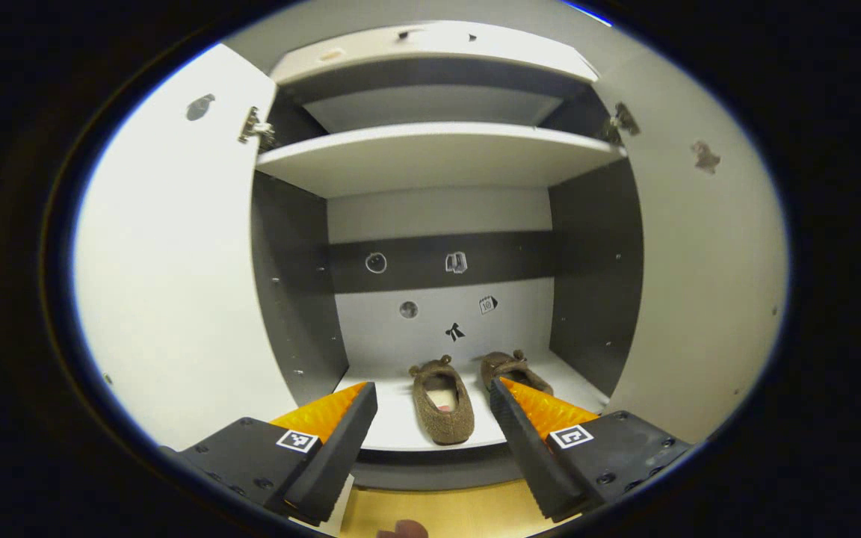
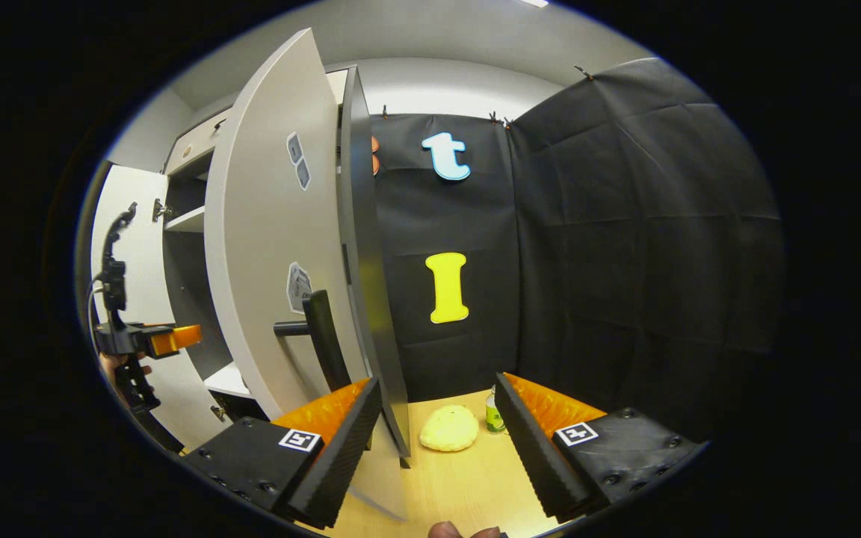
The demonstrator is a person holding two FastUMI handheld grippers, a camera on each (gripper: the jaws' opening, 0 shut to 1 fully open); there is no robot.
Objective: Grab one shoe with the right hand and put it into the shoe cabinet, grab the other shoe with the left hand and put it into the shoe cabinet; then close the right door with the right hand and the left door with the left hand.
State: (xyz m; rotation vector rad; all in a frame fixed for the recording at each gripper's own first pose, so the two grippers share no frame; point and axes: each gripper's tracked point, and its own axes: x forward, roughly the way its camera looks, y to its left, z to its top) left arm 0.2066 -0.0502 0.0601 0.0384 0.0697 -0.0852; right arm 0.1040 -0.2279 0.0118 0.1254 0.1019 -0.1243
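Note:
Two brown fuzzy shoes lie side by side on the bottom shelf [image 1: 393,430] of the open shoe cabinet. The left shoe [image 1: 442,407] is in full sight, while the right shoe [image 1: 511,368] is partly hidden behind one of my fingers. My left gripper [image 1: 432,387] hovers open in front of the shelf, holding nothing. My right gripper [image 2: 438,382] is open and empty beside the right door [image 2: 266,246], whose dark bar handle [image 2: 323,336] stands just above my left finger. The left gripper [image 2: 143,340] shows far off, in front of the cabinet opening.
Both doors stand wide open: left door [image 1: 176,299], right door [image 1: 699,299]. An empty upper shelf [image 1: 438,153] spans the cabinet. On the wooden floor [image 2: 460,478] near the black cloth wall lie a yellow lump [image 2: 449,428] and a small bottle [image 2: 494,418].

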